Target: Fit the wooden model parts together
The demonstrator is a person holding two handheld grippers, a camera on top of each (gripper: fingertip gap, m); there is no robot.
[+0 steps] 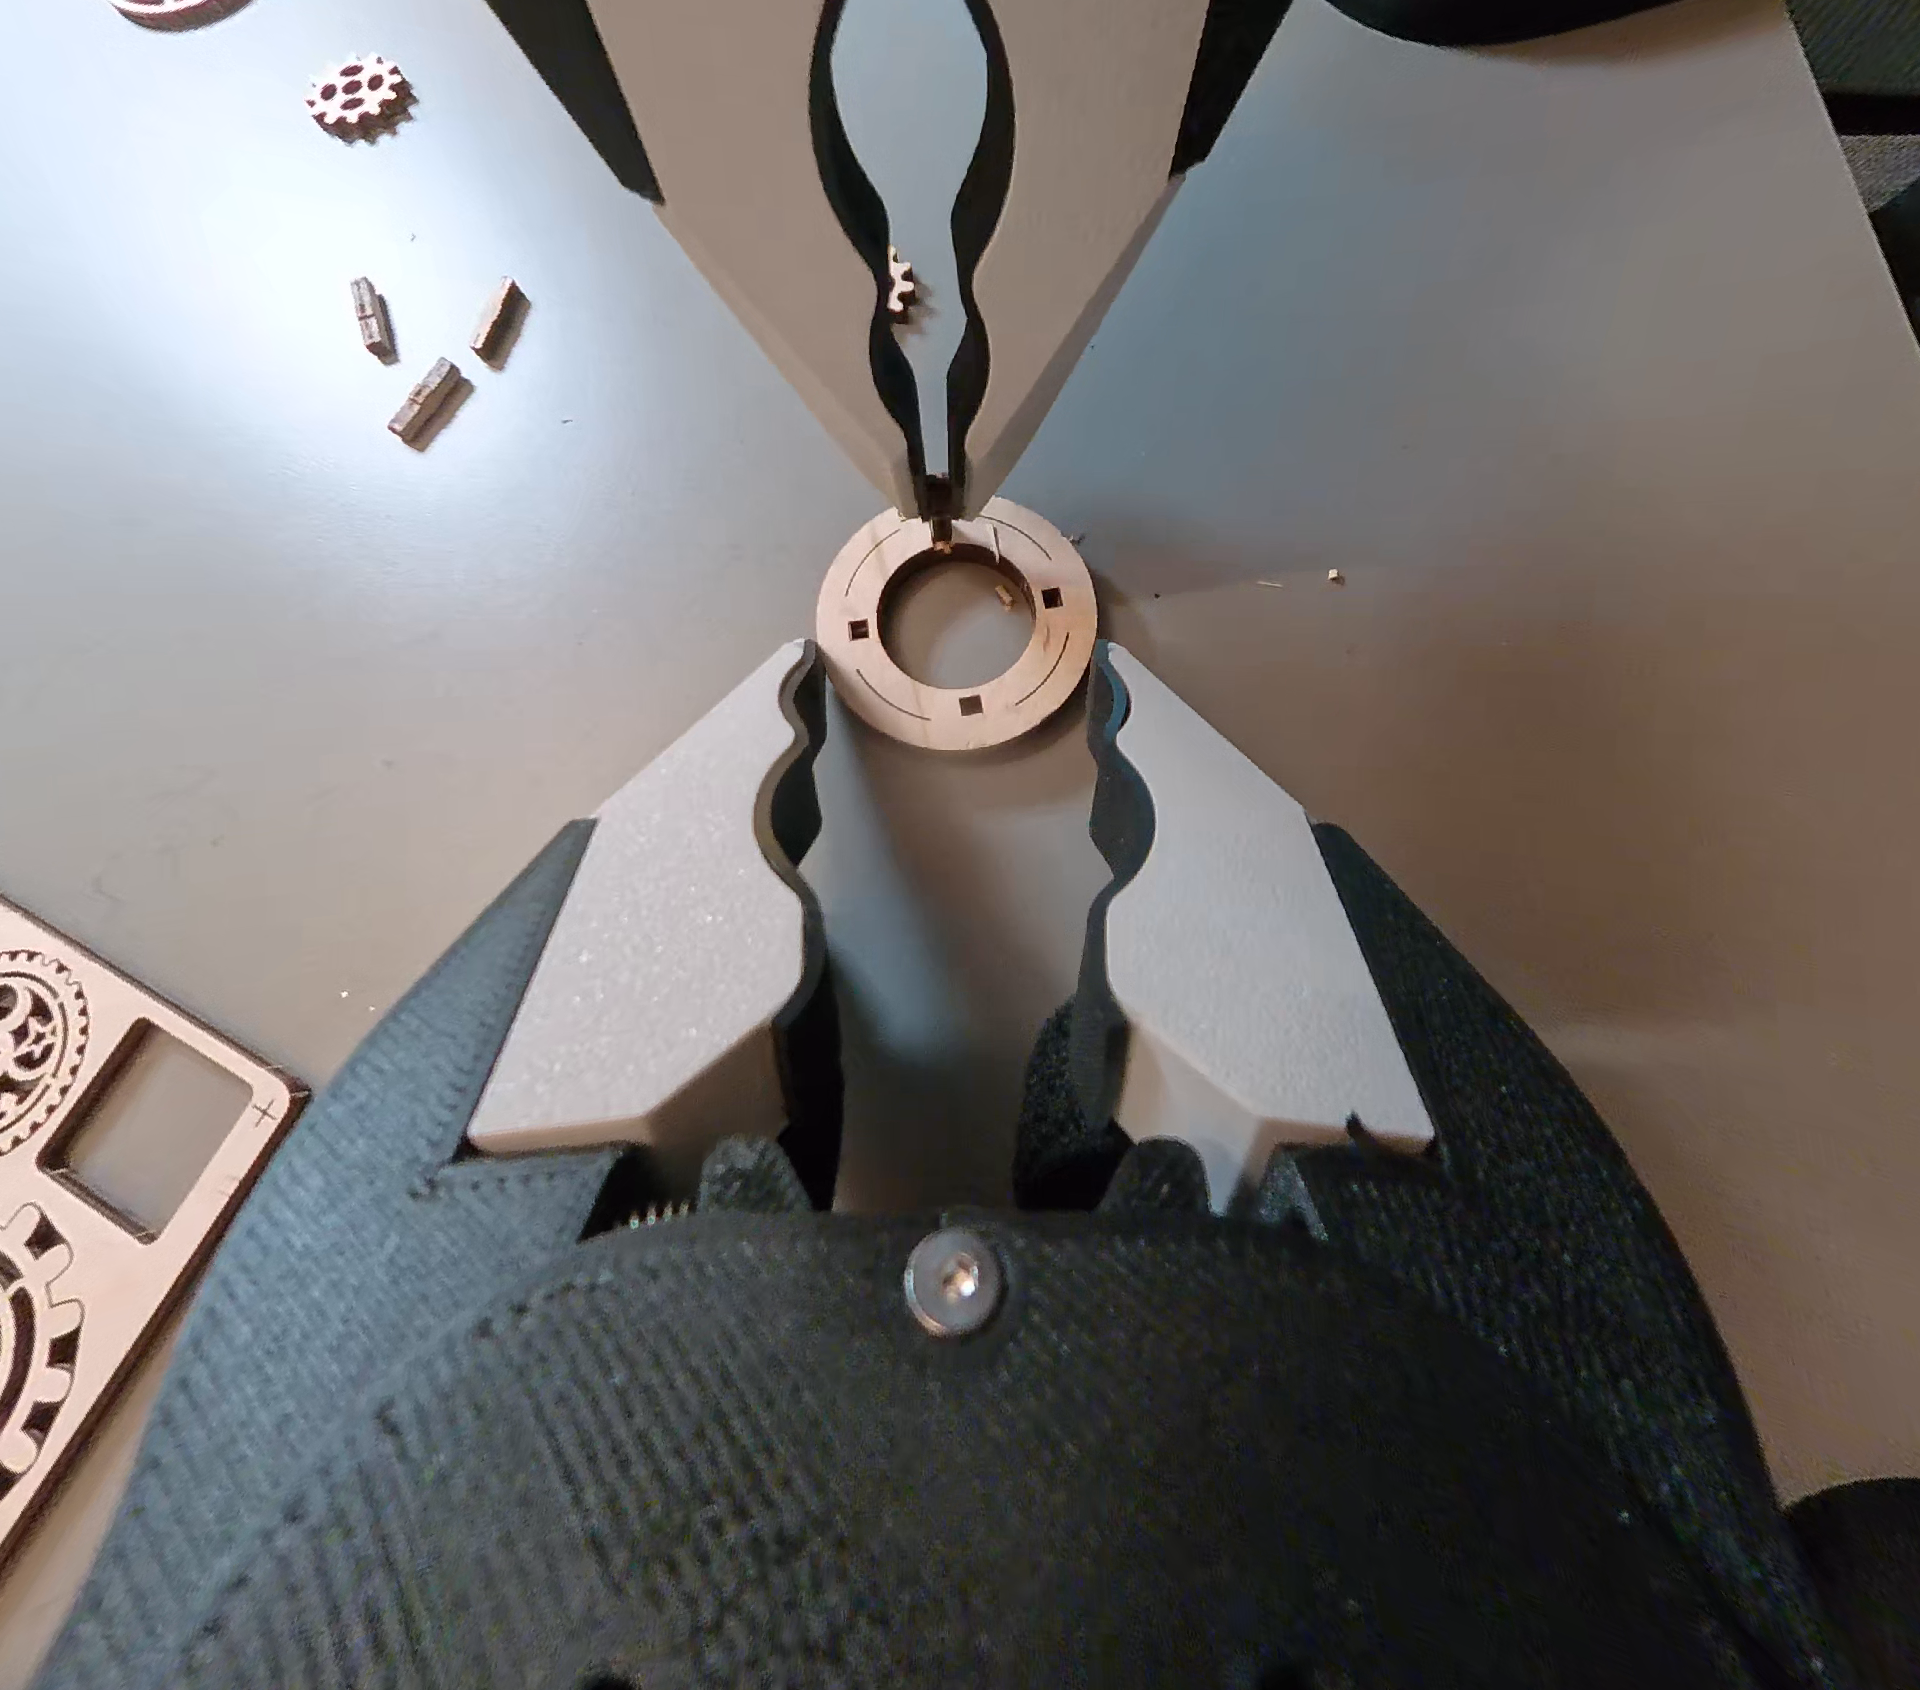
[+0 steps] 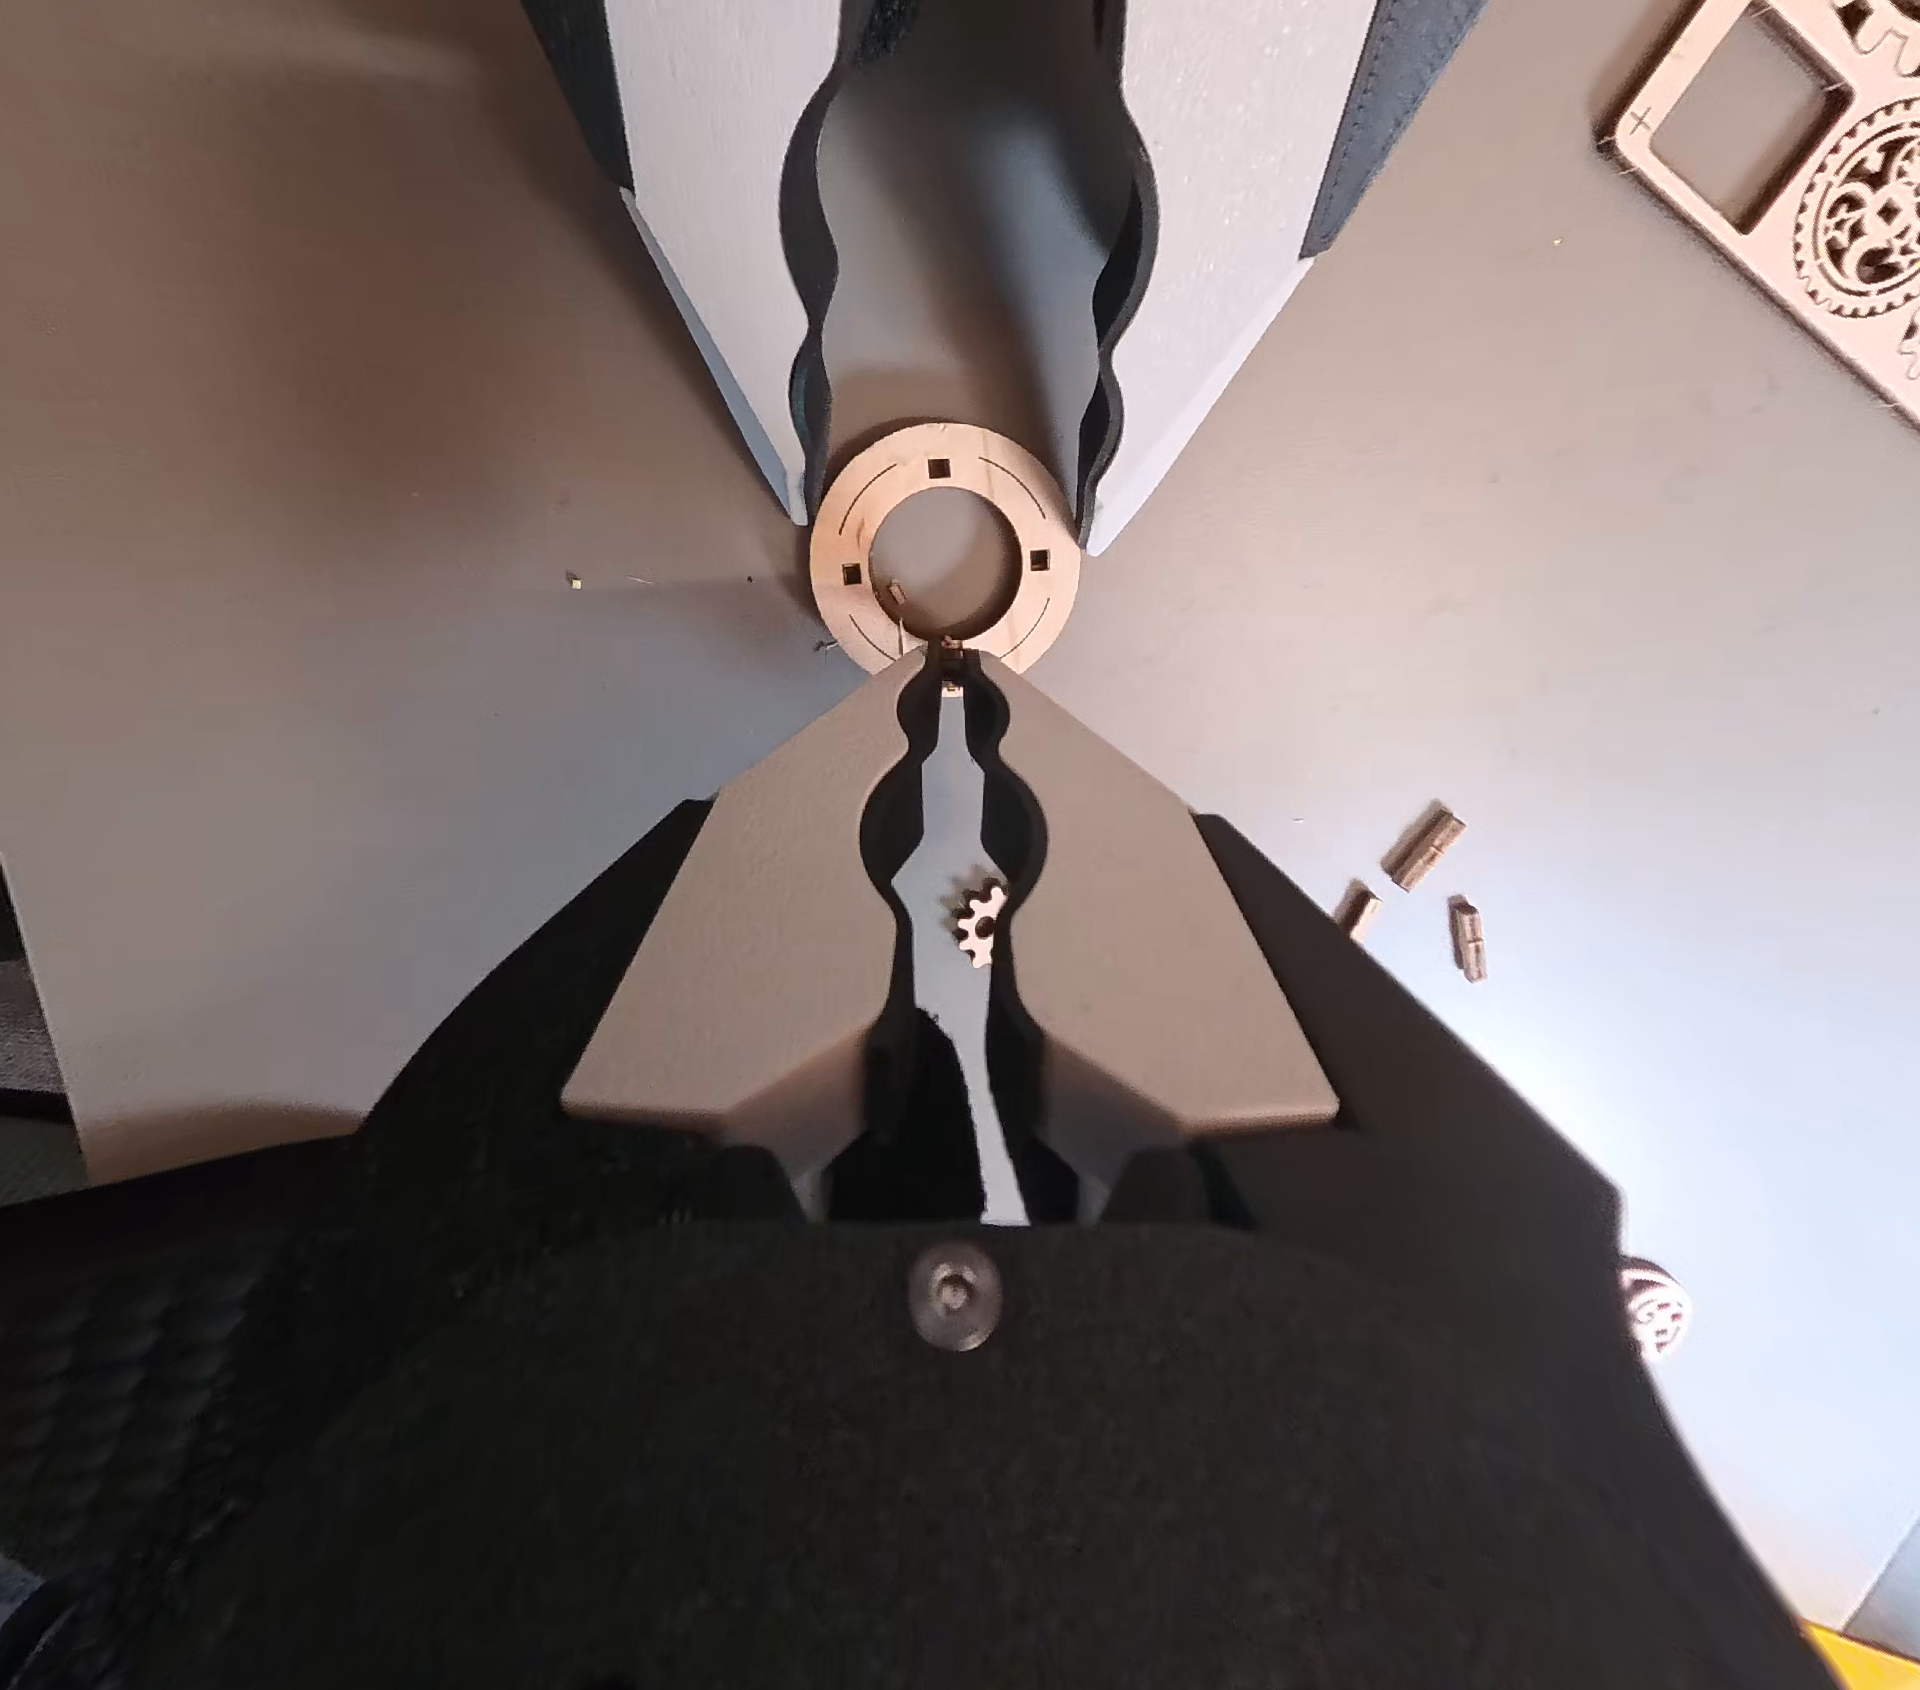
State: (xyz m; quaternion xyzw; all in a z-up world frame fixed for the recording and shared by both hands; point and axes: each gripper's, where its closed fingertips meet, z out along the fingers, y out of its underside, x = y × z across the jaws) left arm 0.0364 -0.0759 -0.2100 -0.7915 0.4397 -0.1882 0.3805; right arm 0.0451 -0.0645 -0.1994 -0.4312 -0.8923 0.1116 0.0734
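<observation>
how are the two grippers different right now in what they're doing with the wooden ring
The left gripper is spread wide, its fingers flanking the wooden ring at its outer edge; the right gripper is pinched shut on a small wooden peg. The left steadies the flat ring, while the right brings its peg to the ring's rim. Both meet at the ring from opposite sides.

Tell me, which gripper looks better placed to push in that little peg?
Probably the right gripper: it pinches the peg at the ring's slot. The left gripper is open around the ring.
</observation>
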